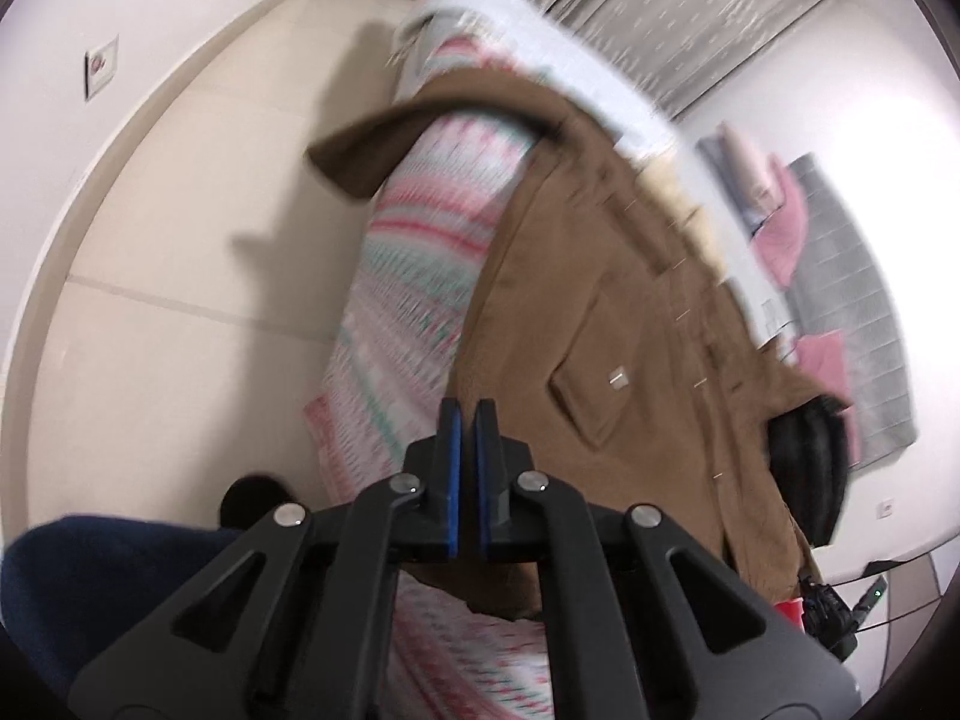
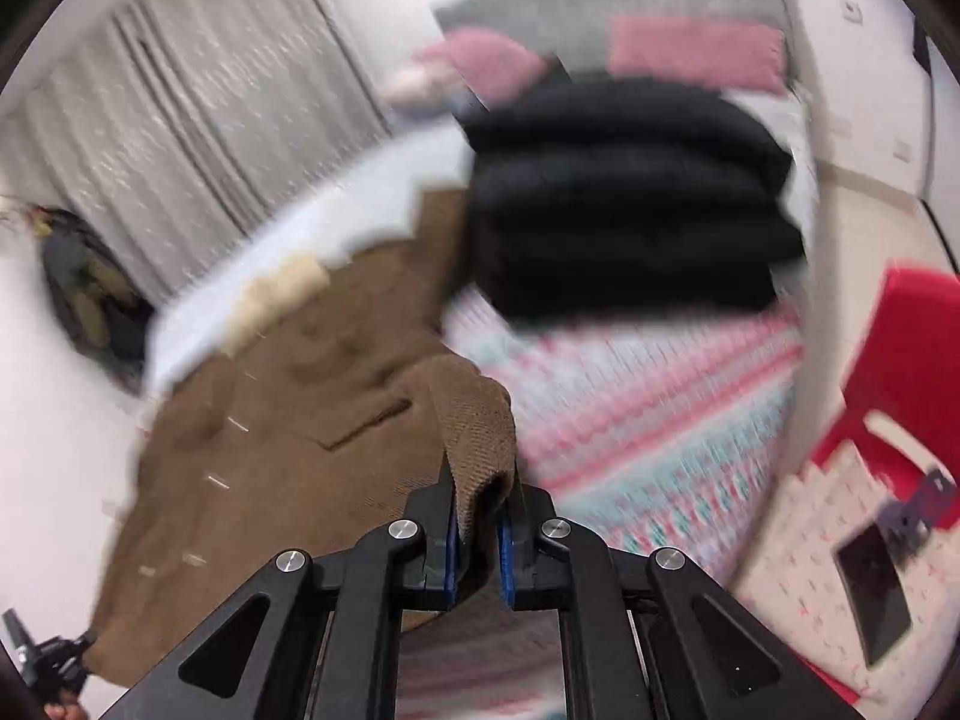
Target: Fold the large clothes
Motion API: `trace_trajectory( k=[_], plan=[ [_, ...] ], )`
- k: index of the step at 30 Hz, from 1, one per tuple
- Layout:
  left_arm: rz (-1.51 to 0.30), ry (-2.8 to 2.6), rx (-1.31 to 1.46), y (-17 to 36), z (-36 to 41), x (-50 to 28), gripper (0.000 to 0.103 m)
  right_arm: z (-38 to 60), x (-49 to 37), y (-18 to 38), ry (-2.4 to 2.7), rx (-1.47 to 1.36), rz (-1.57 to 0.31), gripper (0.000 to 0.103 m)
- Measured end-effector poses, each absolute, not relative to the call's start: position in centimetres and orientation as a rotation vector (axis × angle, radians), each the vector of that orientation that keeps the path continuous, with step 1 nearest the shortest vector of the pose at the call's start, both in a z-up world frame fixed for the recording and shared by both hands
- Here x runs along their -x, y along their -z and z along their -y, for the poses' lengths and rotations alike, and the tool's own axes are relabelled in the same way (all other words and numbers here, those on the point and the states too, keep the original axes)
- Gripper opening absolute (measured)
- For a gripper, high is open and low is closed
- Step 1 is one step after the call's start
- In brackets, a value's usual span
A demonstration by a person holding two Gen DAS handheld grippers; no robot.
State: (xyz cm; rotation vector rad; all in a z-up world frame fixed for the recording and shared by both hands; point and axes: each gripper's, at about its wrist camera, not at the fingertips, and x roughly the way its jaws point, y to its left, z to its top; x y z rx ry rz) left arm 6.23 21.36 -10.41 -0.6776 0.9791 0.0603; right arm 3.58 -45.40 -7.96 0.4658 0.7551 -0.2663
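The right gripper [image 2: 480, 480] pinches a bunched edge of the brown woollen coat [image 2: 288, 420] on the striped pink bedspread [image 2: 648, 420], likely to fold it; the left gripper [image 1: 467, 420] is nearly closed, holding nothing visible.

The brown coat [image 2: 288, 420] is thick matt cloth with a coarse ribbed weave where the right gripper [image 2: 478, 498] pinches it. The left gripper [image 1: 467, 450] is matt black plastic with blue pads and shiny metal rivets. The patterned bedspread [image 1: 414, 252] under the coat is soft cloth.
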Motion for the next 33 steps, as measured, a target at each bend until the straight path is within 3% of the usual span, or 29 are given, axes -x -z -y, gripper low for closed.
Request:
trace_trajectory(
  k=[3, 9, 12, 14, 16, 20, 24, 29, 33],
  plan=[
    [-1.031, -0.082, 0.651, 12.4, -21.1, -7.1, 0.005, 45.7, -5.2, 13.9, 0.324, -0.47, -0.937, 0.009],
    [-0.994, -0.075, 0.651, 11.8, -21.4, -6.3, 0.008, 43.8, -5.1, 12.5, 0.333, -0.331, -0.898, 0.018],
    [-0.965, -0.087, 0.653, 10.9, -21.9, -4.9, 0.023, 42.3, -3.1, 12.2, 0.36, -0.287, -0.917, 0.027],
    [-0.943, -0.109, 0.611, 10.1, -21.4, -3.8, 0.031, 40.1, -0.8, 11.7, 0.321, -0.25, -0.891, 0.047],
    [-0.915, -0.115, 0.539, 9.3, -20.3, -2.9, 0.032, 37.9, 0.9, 11.9, 0.214, -0.23, -0.885, 0.056],
    [-0.912, -0.002, 0.338, 8.3, -14.6, -2.2, 0.033, 33.7, 2.0, 13.7, -0.006, -0.2, -0.94, 0.056],
    [-0.885, 0.161, 0.067, 8.3, -6.5, -1.1, 0.052, 27.9, 1.7, 15.6, -0.201, -0.072, -0.985, 0.055],
    [-0.811, 0.372, -0.268, 9.2, 3.5, 0.5, 0.057, 24.3, -1.2, 15.0, -0.22, 0.01, -0.878, 0.047],
    [-0.756, 0.414, -0.417, 9.8, 7.3, -0.1, 0.057, 24.0, -1.9, 12.0, -0.237, -0.044, -0.743, 0.047]
  ],
)
